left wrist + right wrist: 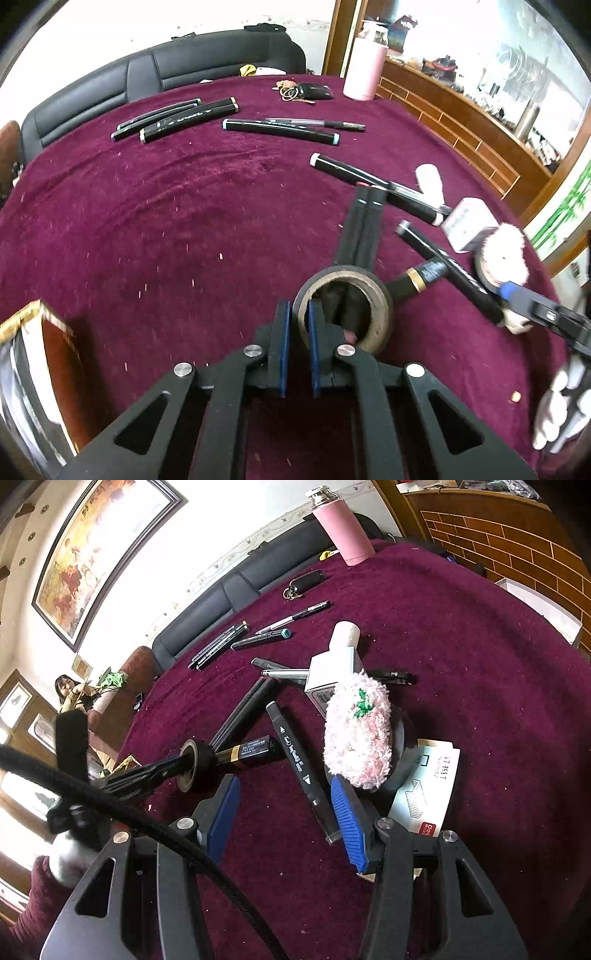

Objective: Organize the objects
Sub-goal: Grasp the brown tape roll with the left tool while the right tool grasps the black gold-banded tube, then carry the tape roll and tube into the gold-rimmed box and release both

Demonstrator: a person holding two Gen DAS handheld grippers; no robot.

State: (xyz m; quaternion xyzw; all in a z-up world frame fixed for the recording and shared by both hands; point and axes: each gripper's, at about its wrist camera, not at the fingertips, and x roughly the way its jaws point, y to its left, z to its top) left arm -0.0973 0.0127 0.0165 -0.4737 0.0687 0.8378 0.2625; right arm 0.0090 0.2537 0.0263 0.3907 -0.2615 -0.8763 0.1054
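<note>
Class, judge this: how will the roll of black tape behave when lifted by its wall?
The tape roll is probably stiff and light: the left gripper pinches one wall without visible squashing. Being round, it may roll if dropped on edge.

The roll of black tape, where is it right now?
The roll of black tape stands low in the left wrist view, its wall pinched by the left tool, touching a gold-banded black tube.

Dark maroon plush cloth over the table. Black leather sofa along the far edge, against a white wall. Framed painting hung above. Brown wooden panelled cabinet to one side. Bright daylight, washed-out whites.
</note>
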